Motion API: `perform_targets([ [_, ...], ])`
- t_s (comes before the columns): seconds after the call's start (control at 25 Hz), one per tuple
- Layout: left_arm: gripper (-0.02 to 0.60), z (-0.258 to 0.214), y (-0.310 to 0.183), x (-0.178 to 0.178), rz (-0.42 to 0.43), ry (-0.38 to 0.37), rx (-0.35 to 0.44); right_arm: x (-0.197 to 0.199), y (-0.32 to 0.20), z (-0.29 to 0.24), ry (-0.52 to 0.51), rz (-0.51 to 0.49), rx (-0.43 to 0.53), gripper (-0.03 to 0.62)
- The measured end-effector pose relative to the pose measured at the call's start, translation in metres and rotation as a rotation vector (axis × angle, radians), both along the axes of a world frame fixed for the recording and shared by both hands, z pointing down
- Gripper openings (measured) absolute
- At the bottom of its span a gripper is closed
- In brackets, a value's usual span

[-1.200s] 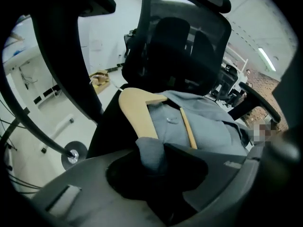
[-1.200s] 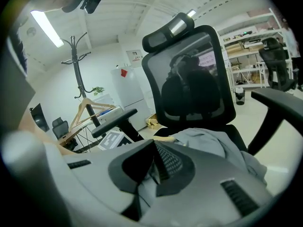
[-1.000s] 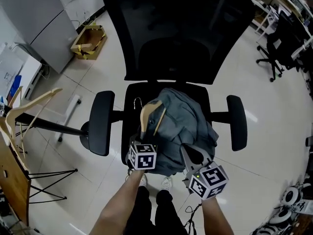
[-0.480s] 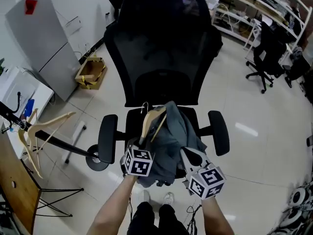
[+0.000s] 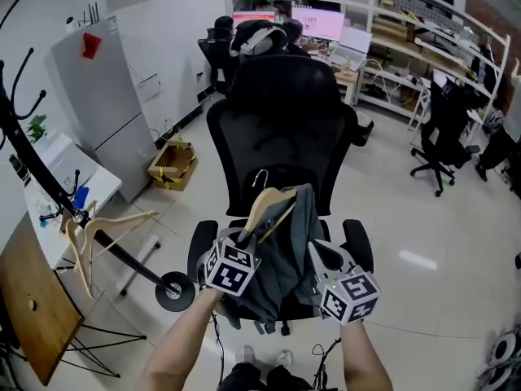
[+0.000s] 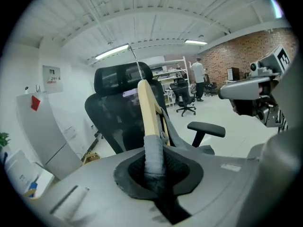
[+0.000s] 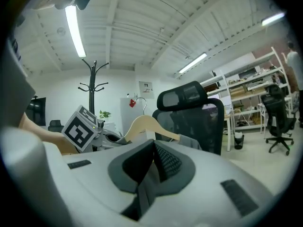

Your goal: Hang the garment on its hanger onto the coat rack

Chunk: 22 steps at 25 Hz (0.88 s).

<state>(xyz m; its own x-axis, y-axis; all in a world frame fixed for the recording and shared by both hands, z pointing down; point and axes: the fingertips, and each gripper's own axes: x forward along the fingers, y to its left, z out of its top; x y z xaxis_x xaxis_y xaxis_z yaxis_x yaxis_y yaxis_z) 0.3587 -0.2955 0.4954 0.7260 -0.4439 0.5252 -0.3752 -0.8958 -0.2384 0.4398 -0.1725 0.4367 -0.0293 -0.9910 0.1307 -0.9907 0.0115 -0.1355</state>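
Left tool point(image 5: 247, 239) is clenched on the wooden hanger point(image 5: 269, 206), gripping one arm where grey cloth wraps it, with the wire hook up top. Right tool point(image 5: 319, 259) is pinched shut on a fold of the grey garment point(image 5: 285, 255). The garment hangs from the hanger in the air, right in front of the black office chair point(image 5: 281, 129) and above its seat.

The chair's tall back fills the middle and blocks the way straight ahead. The black coat rack point(image 5: 32, 157) stands off to the left, well apart from the garment. Its pole slants down to a round foot just beside the chair's left armrest. Two bare wooden hangers point(image 5: 85, 239) already hang low on it. Behind the rack are a grey cabinet point(image 5: 110, 96) and a cardboard box point(image 5: 172, 163) on the floor. A wooden bench point(image 5: 32, 316) edges in at the lower left.

To the right the pale floor point(image 5: 423, 218) lies open. A second chair point(image 5: 444, 129) and shelves point(image 5: 407, 47) line the far side.
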Motion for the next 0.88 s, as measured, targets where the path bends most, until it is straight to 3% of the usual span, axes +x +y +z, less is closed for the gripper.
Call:
perform_targets([
  [0.24, 0.034, -0.091, -0.002, -0.01, 0.035, 0.017, 0.114, -0.005, -0.003, -0.065, 0.07, -0.018, 0.119, 0.0],
  [0.48, 0.034, -0.167, 0.016, -0.031, 0.011, 0.05, 0.212, -0.017, 0.0, -0.122, 0.125, -0.094, 0.238, 0.0],
  [0.68, 0.034, -0.223, 0.035, -0.078, -0.024, 0.086, 0.28, -0.042, 0.0, -0.163, 0.16, -0.159, 0.322, 0.0],
  [0.88, 0.034, -0.274, 0.065, -0.146, -0.043, 0.151, 0.326, -0.102, 0.007, -0.191, 0.19, -0.22, 0.377, 0.0],
])
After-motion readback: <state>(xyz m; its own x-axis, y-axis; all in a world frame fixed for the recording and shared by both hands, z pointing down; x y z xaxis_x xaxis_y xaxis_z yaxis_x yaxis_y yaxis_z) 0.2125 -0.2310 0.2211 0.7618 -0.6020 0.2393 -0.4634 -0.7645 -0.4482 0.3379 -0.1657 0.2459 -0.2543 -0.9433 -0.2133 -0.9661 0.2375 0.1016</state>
